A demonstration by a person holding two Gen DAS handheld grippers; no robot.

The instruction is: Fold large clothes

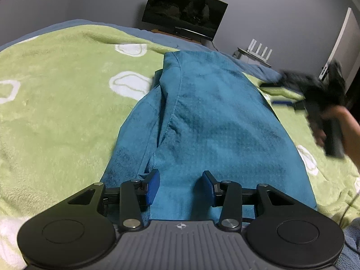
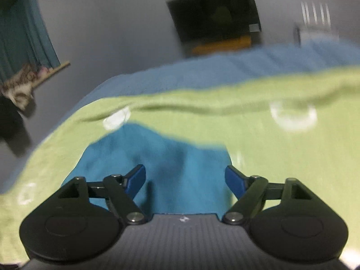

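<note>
A teal garment (image 1: 202, 117) lies folded lengthwise into a long strip on the green blanket (image 1: 56, 85). My left gripper (image 1: 181, 185) is open just above the strip's near end, blue pads either side of the cloth, holding nothing. The right gripper (image 1: 324, 112) shows blurred at the right of the left wrist view, held in a hand over the blanket beside the strip. In the right wrist view the right gripper (image 2: 185, 181) is open and empty above the teal garment (image 2: 162, 166); that view is motion-blurred.
The blanket with white ring patterns covers a bed over a blue sheet (image 1: 139, 32). A dark TV (image 1: 184, 11) stands at the far wall, a white router (image 1: 258, 52) to its right. A teal curtain (image 2: 20, 27) hangs at the left.
</note>
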